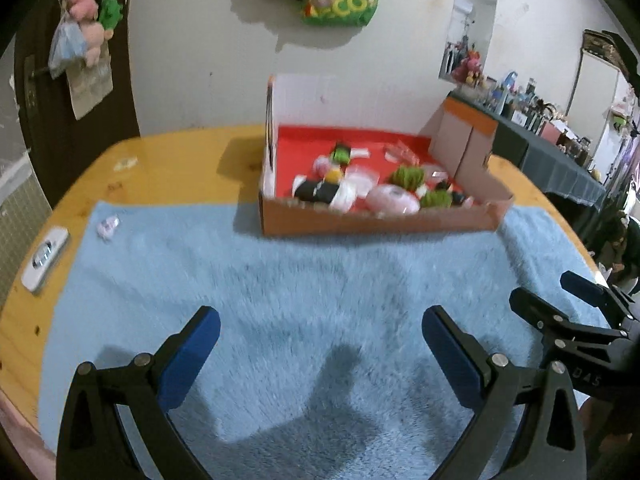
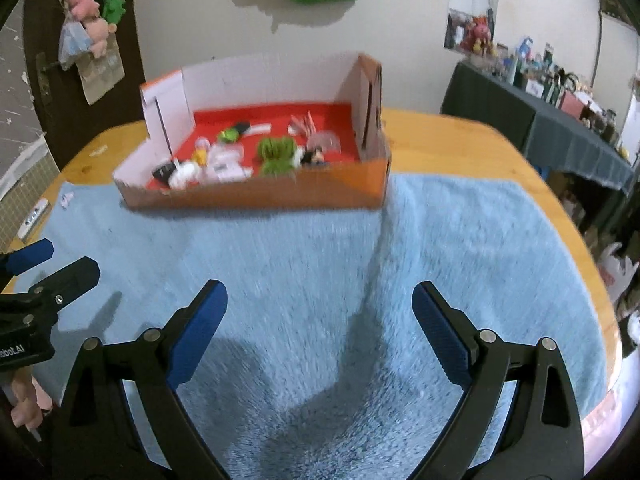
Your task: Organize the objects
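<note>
An open cardboard box (image 1: 376,222) with a red floor stands at the far edge of a blue fluffy mat (image 1: 300,288); it also shows in the right wrist view (image 2: 256,196). Several small toys lie in it: green plush pieces (image 1: 408,176), a pink round case (image 1: 392,198), a black-and-white item (image 1: 320,192). My left gripper (image 1: 320,320) is open and empty above the mat, well short of the box. My right gripper (image 2: 320,296) is open and empty beside it, also above the mat. A small pink wrapped item (image 1: 108,226) lies on the mat's far left corner.
The mat covers a wooden table (image 1: 180,160) set against a white wall. A white remote (image 1: 45,260) lies at the table's left edge. A dark-clothed side table (image 2: 560,136) with many small things stands at the right. Bags of toys hang on the wall and door.
</note>
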